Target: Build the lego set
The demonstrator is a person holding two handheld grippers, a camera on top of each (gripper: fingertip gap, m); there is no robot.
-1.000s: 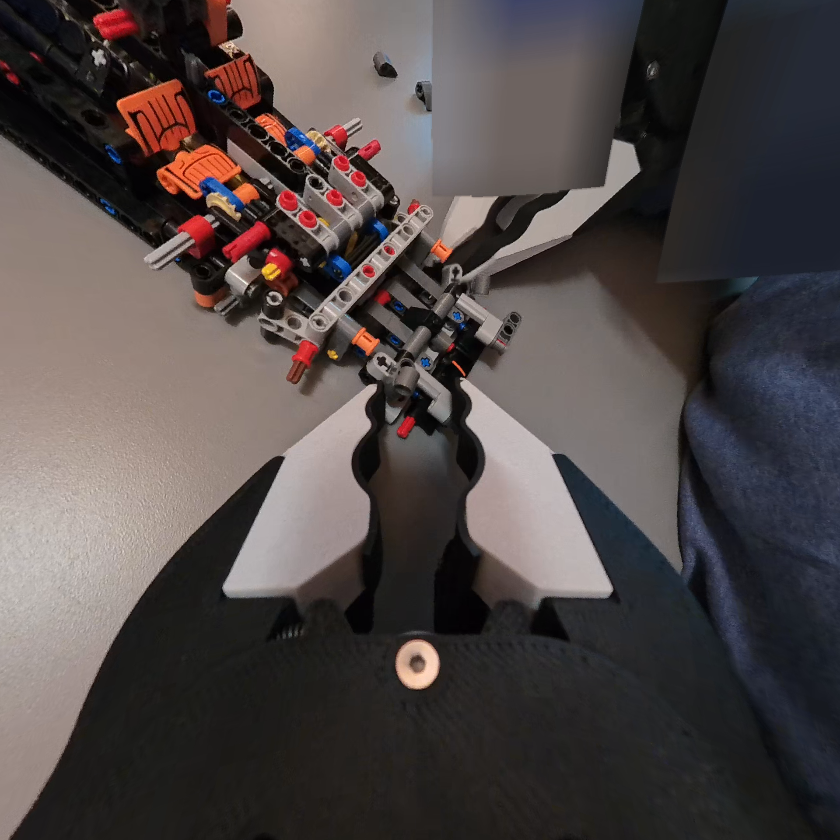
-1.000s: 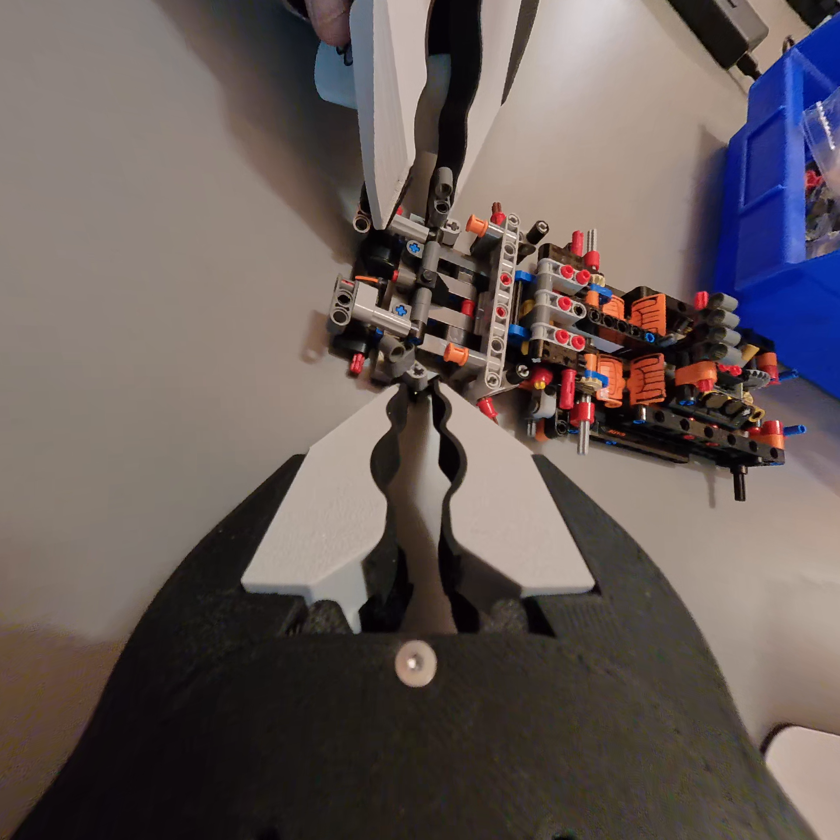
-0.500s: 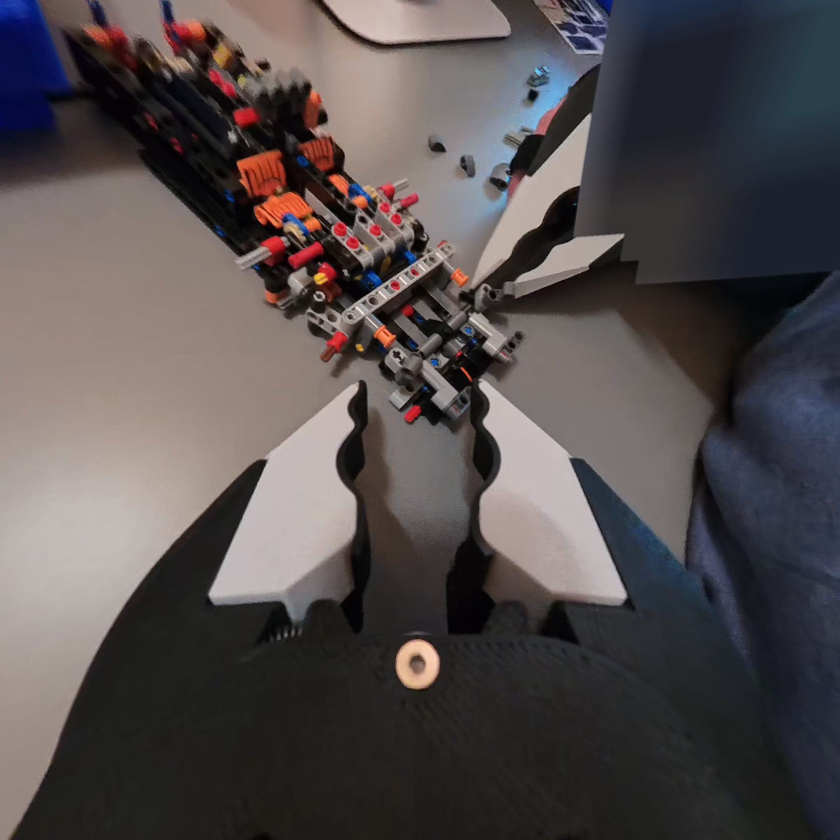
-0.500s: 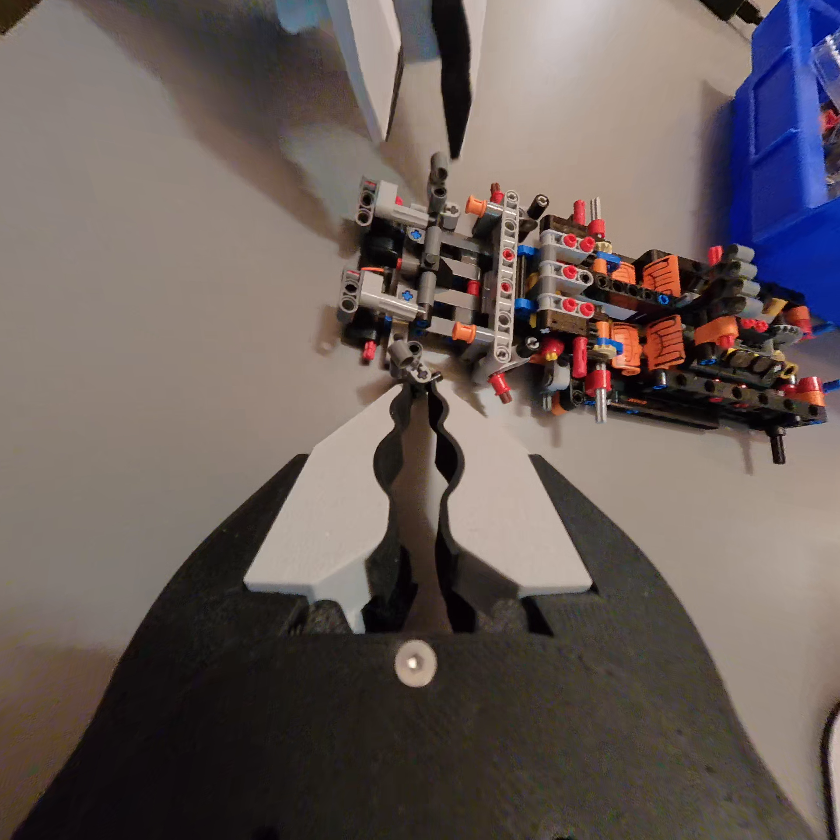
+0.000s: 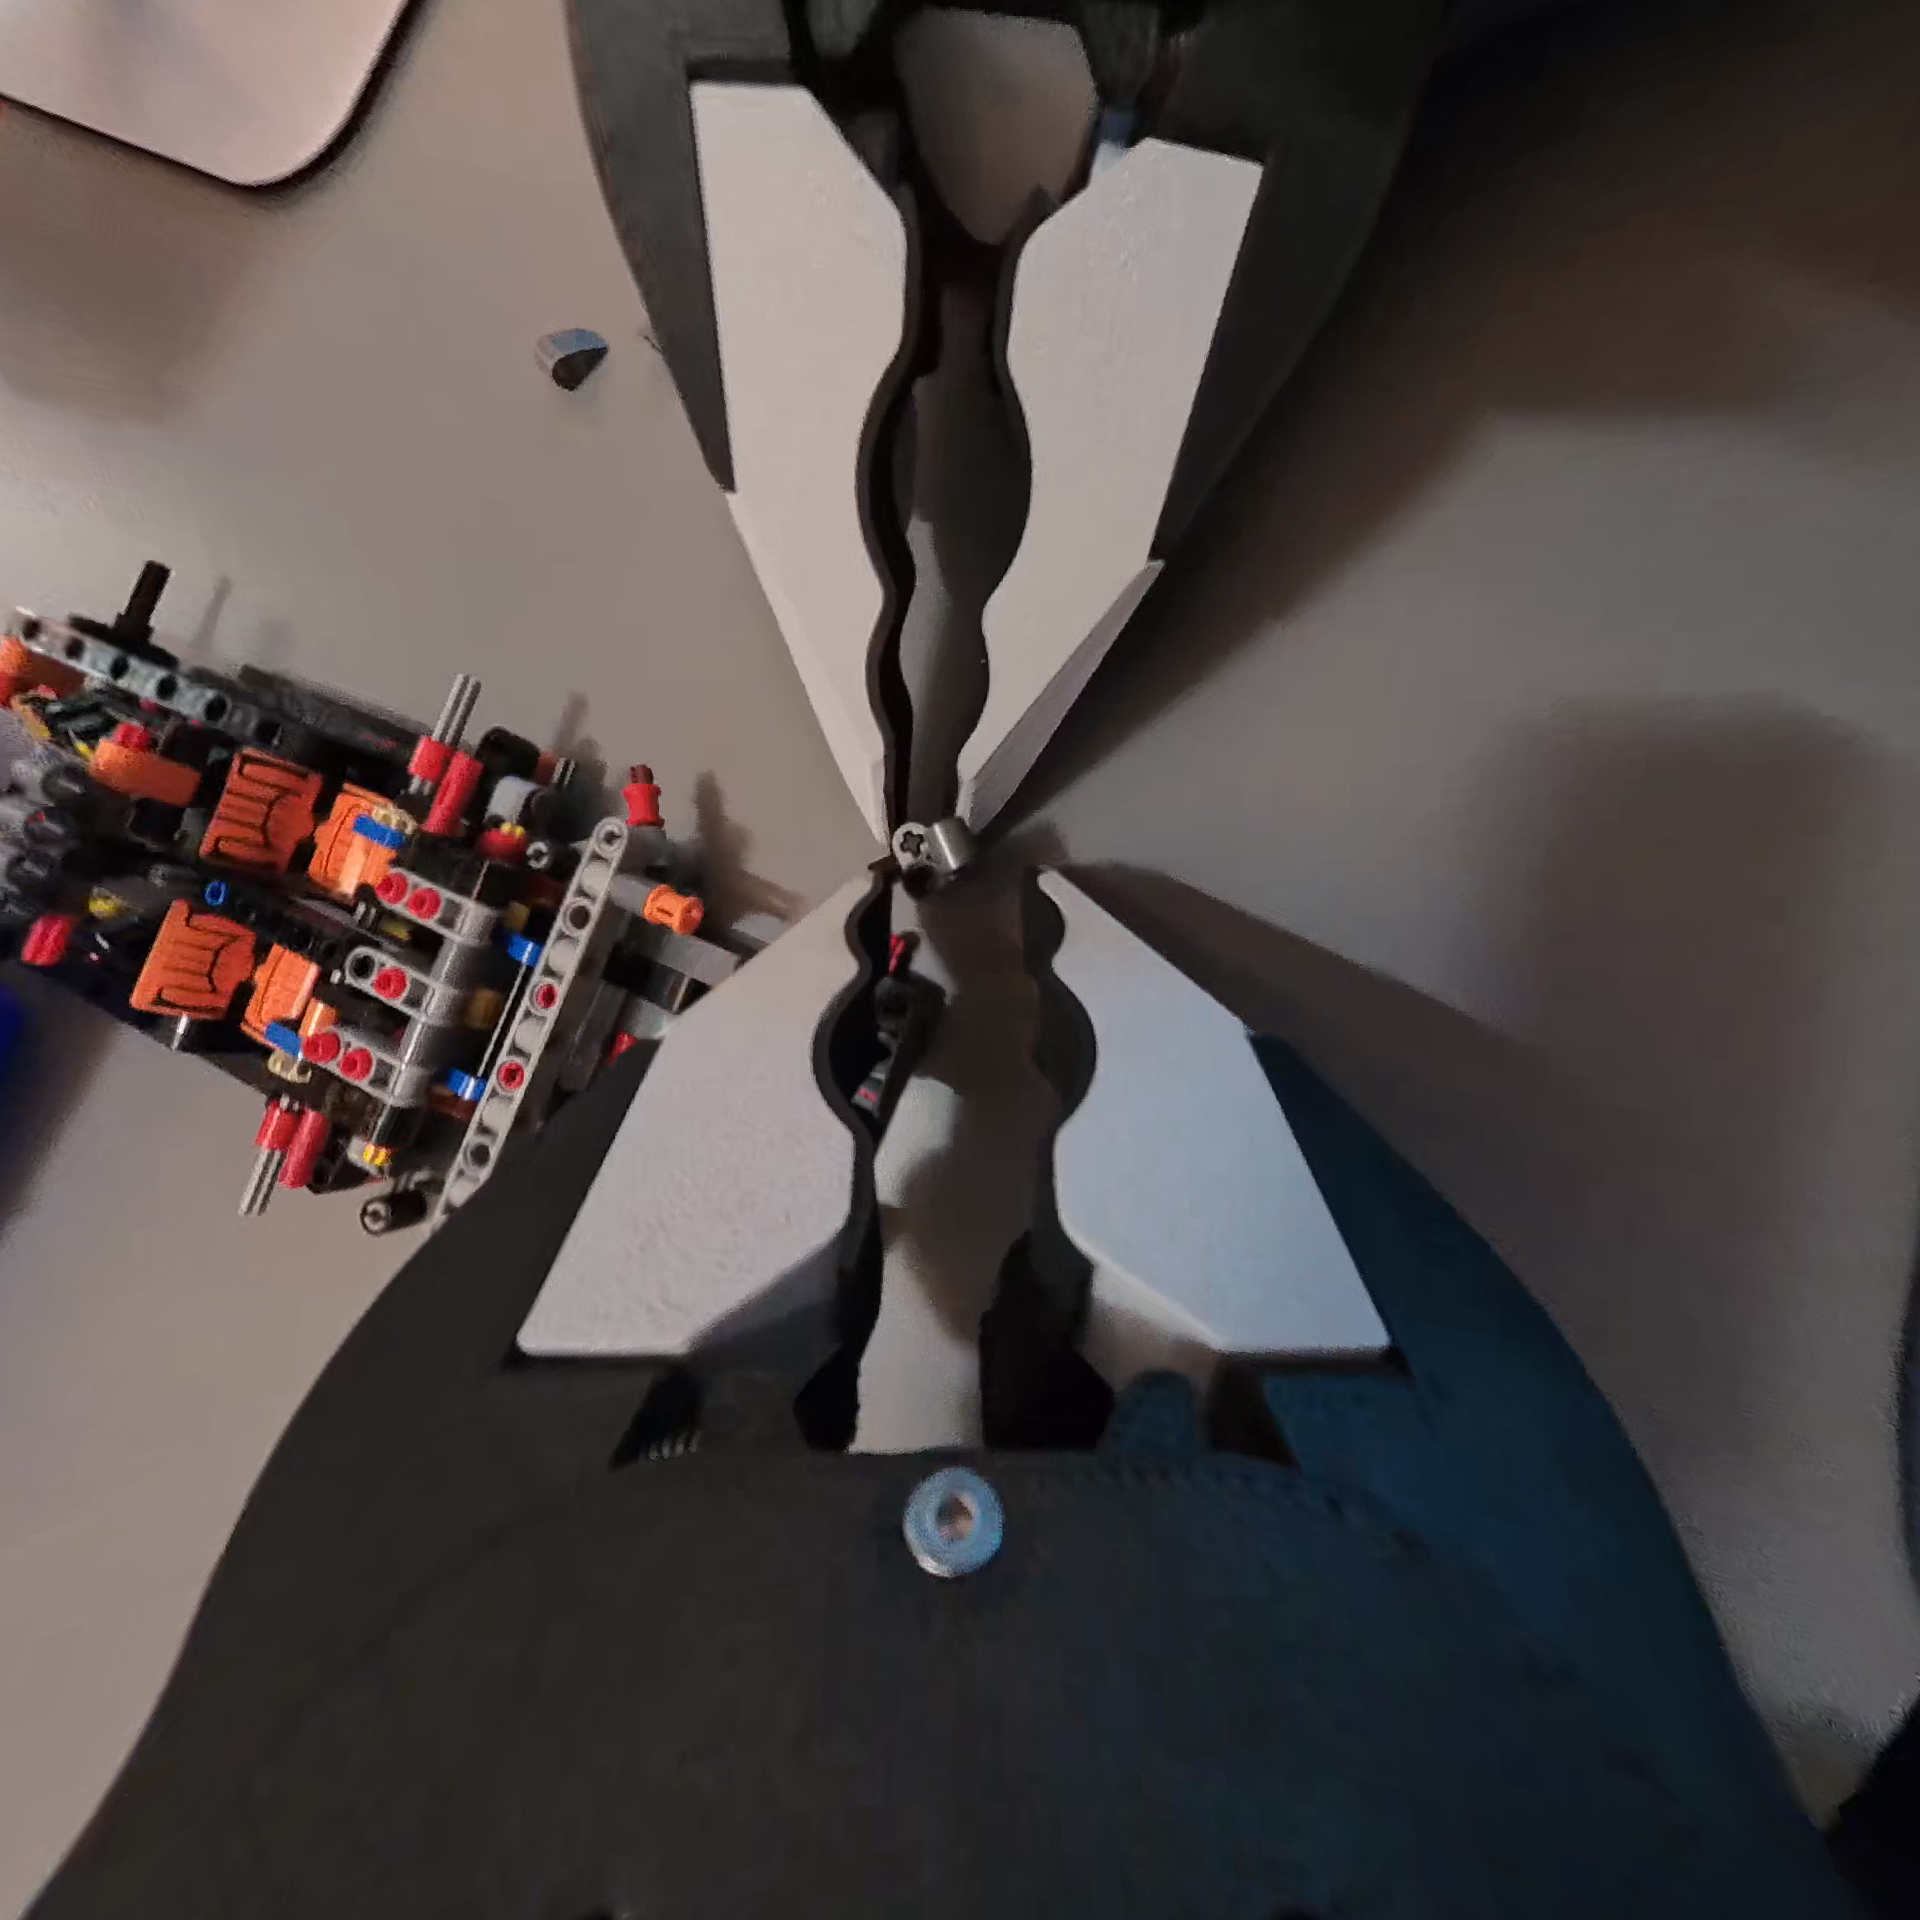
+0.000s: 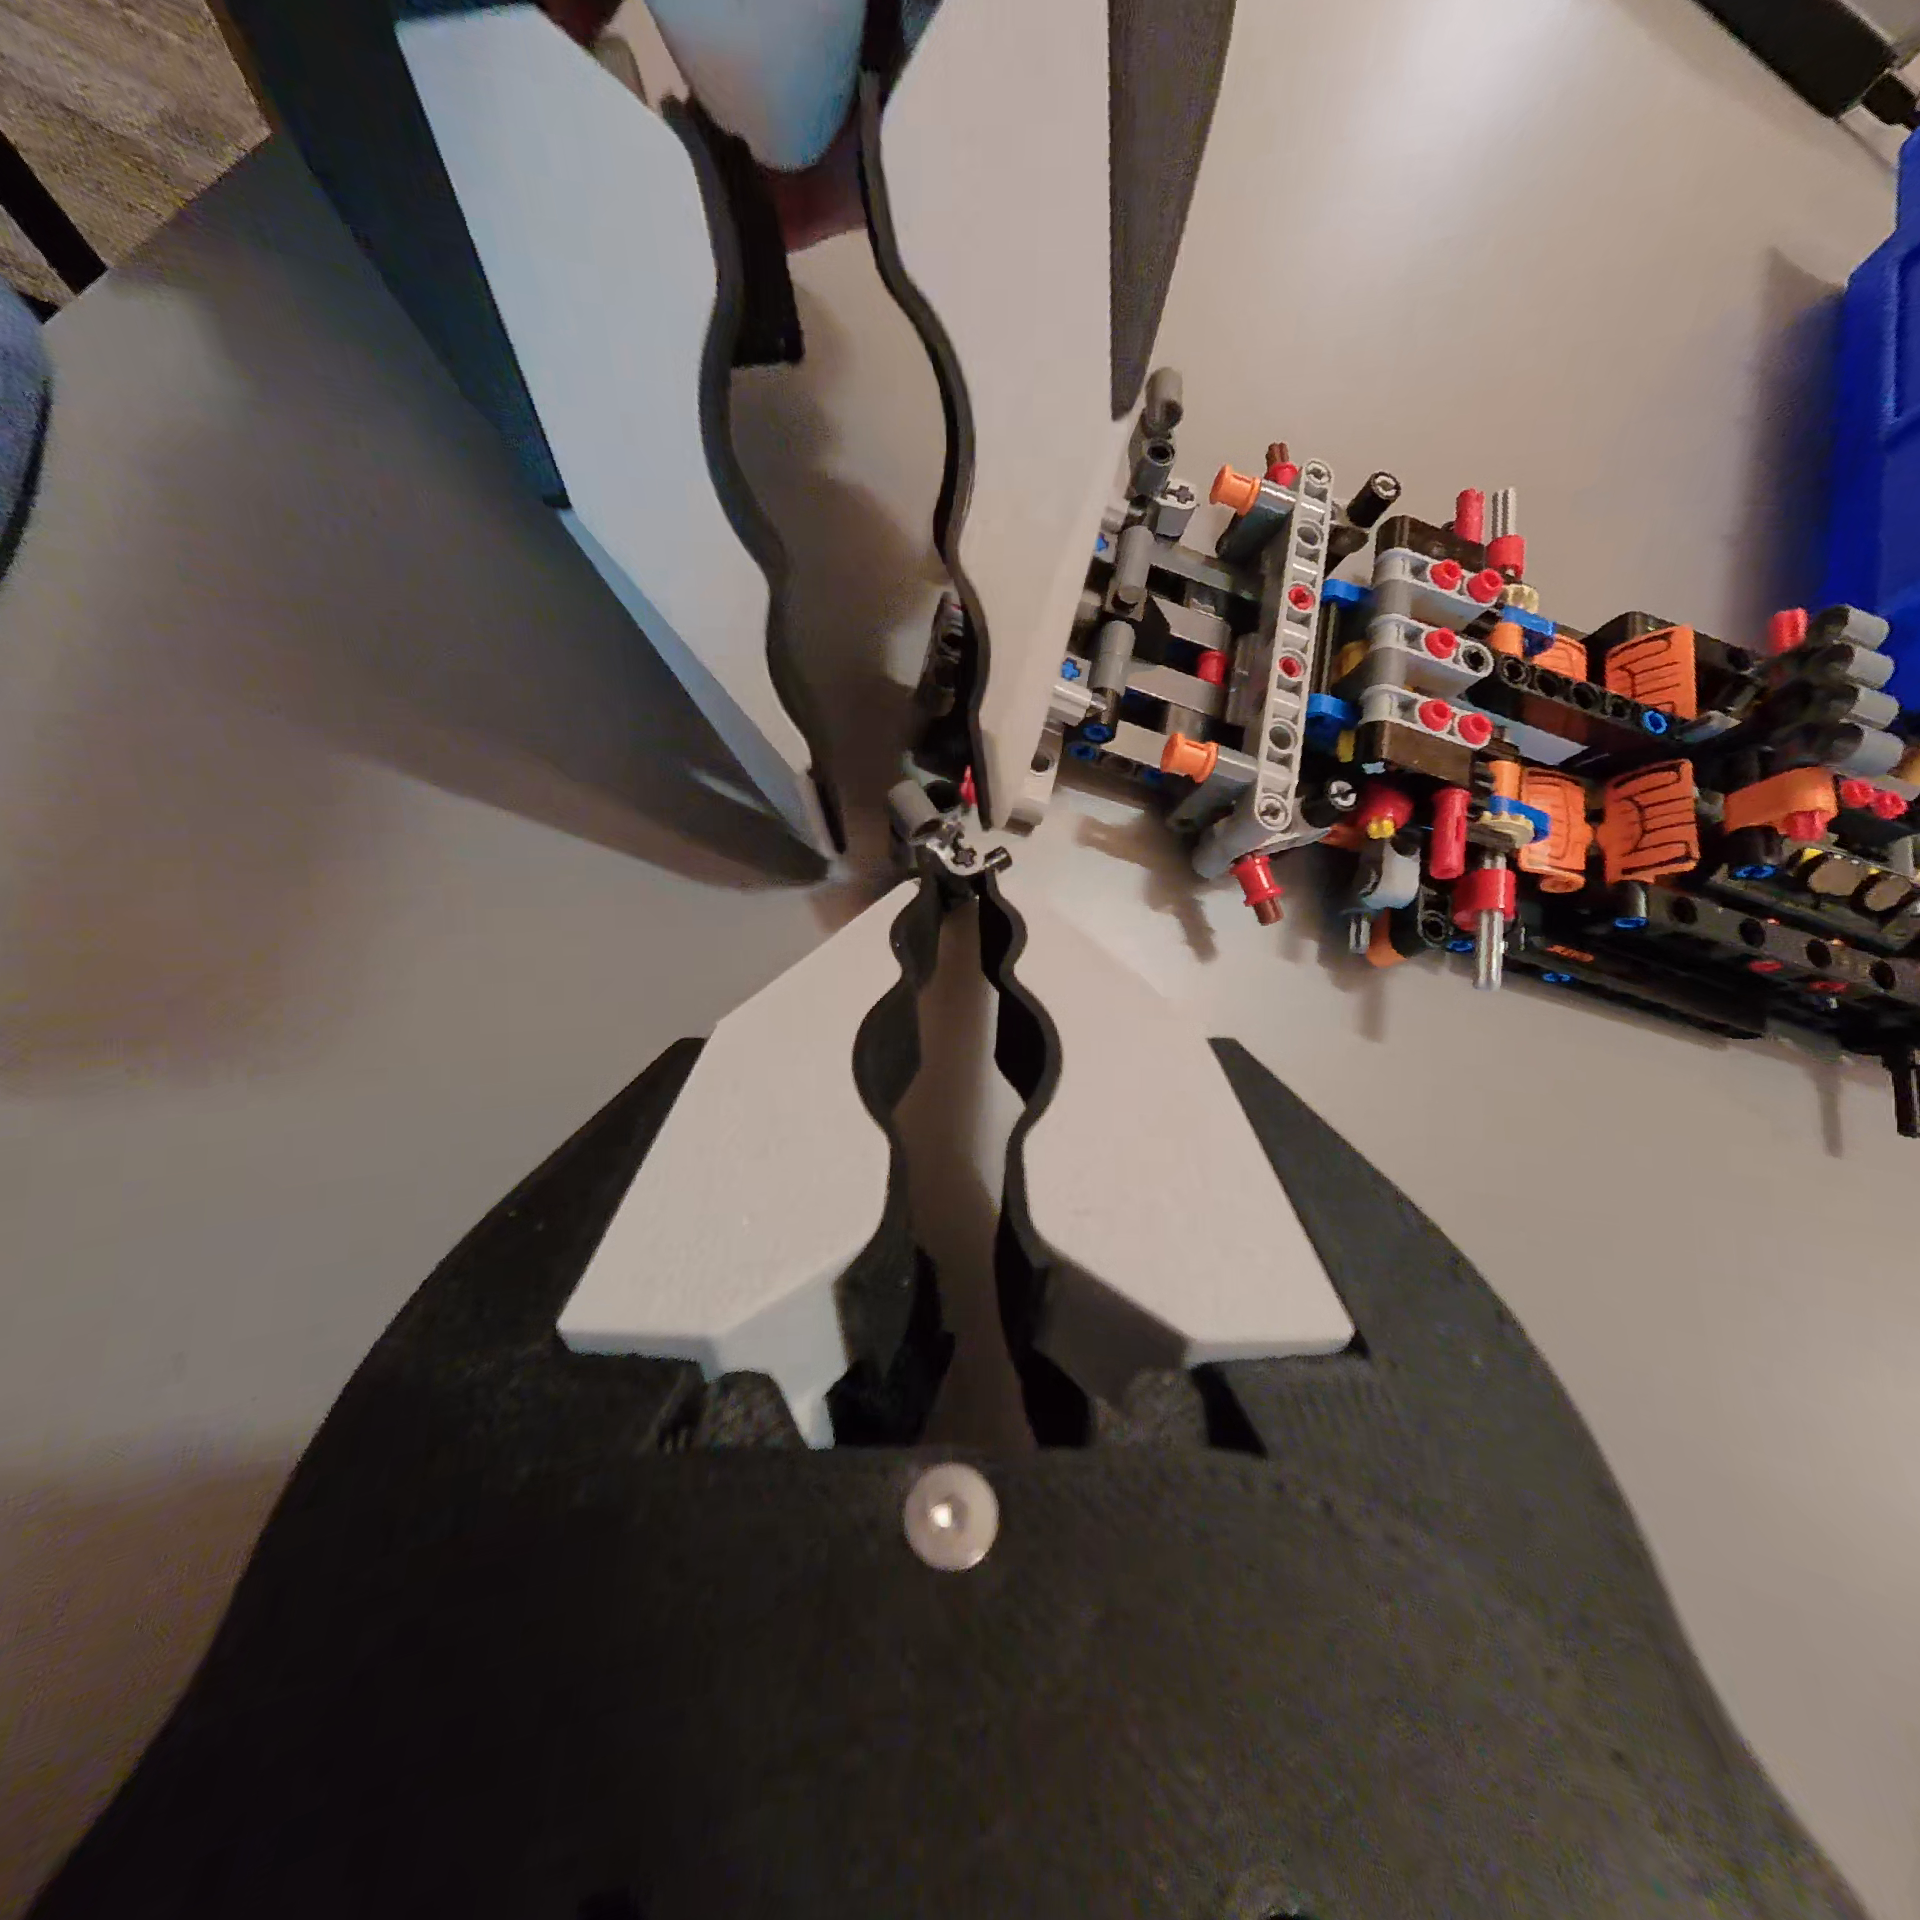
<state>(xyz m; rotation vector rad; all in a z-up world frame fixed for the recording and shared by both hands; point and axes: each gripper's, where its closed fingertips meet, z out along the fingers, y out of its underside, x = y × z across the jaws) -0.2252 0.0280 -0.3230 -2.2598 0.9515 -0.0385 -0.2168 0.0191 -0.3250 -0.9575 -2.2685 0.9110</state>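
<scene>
The part-built Lego model [image 5: 364,935], black and grey with orange, red and blue parts, lies on the grey table; it also shows in the right wrist view [image 6: 1455,727]. My right gripper [image 6: 951,888] is shut on a small grey connector piece [image 6: 951,850] just off the model's end. In the left wrist view the right gripper [image 5: 914,821] comes in from the top with the connector piece [image 5: 932,844] at its tips. My left gripper [image 5: 956,878] is open and empty, meeting it tip to tip. One left finger [image 6: 1018,520] hides the model's end.
A blue parts bin [image 6: 1881,436] stands behind the model at the right. A small dark loose piece [image 5: 569,358] lies on the table. A flat grey slab corner [image 5: 208,83] is at the far left. A blue sleeve [image 6: 16,416] is at the left edge.
My left gripper let go of the model's end, opened, and swung round to face the right gripper. The right gripper stayed shut on the small connector and now holds it between the left fingertips.
</scene>
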